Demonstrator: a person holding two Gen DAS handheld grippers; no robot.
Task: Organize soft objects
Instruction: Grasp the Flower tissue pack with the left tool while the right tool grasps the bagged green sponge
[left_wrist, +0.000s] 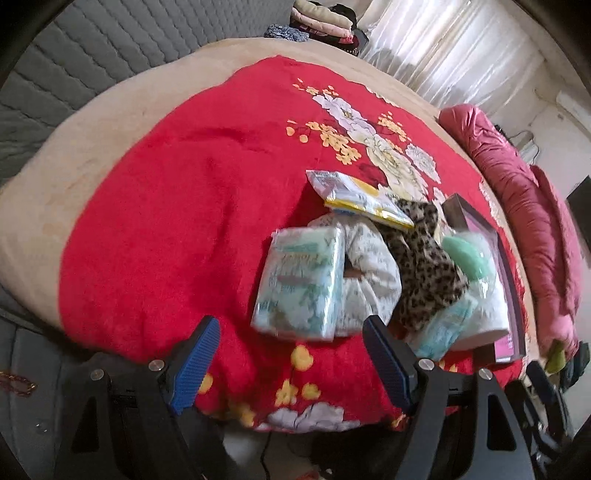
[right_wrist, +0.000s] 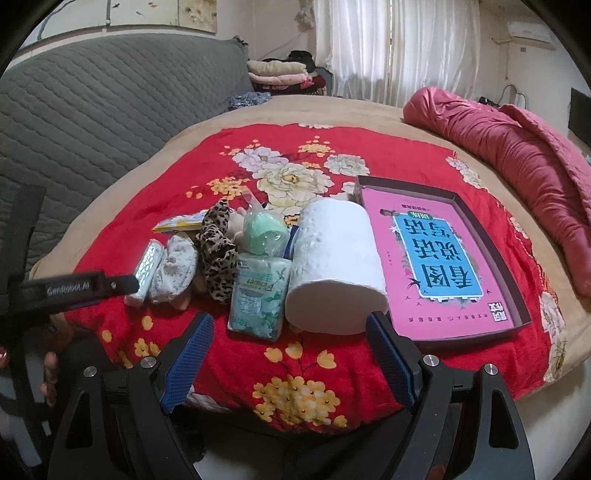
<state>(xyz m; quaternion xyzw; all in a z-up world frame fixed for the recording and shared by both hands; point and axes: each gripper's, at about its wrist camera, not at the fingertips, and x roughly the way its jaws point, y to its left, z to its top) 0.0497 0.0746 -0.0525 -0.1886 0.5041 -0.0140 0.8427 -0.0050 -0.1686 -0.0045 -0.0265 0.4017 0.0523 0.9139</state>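
Observation:
A pile of soft things lies on the red floral blanket (right_wrist: 258, 147): a tissue pack (left_wrist: 301, 282), a white patterned cloth (left_wrist: 369, 273), a leopard-print cloth (left_wrist: 421, 269), a green sponge in plastic (right_wrist: 264, 229), a second tissue pack (right_wrist: 258, 295), a white paper roll (right_wrist: 336, 266) and a yellow-edged packet (left_wrist: 364, 201). A shallow box (right_wrist: 491, 243) with a pink and blue book inside lies to the right. My left gripper (left_wrist: 291, 332) is open just before the tissue pack. My right gripper (right_wrist: 290, 328) is open before the roll and second pack.
A rolled pink quilt (right_wrist: 517, 147) lies along the bed's right side. A grey quilted headboard (right_wrist: 110, 103) stands at the left. Folded clothes (right_wrist: 280, 74) are stacked at the back by white curtains. The other gripper's black body (right_wrist: 74, 288) shows at the left of the right wrist view.

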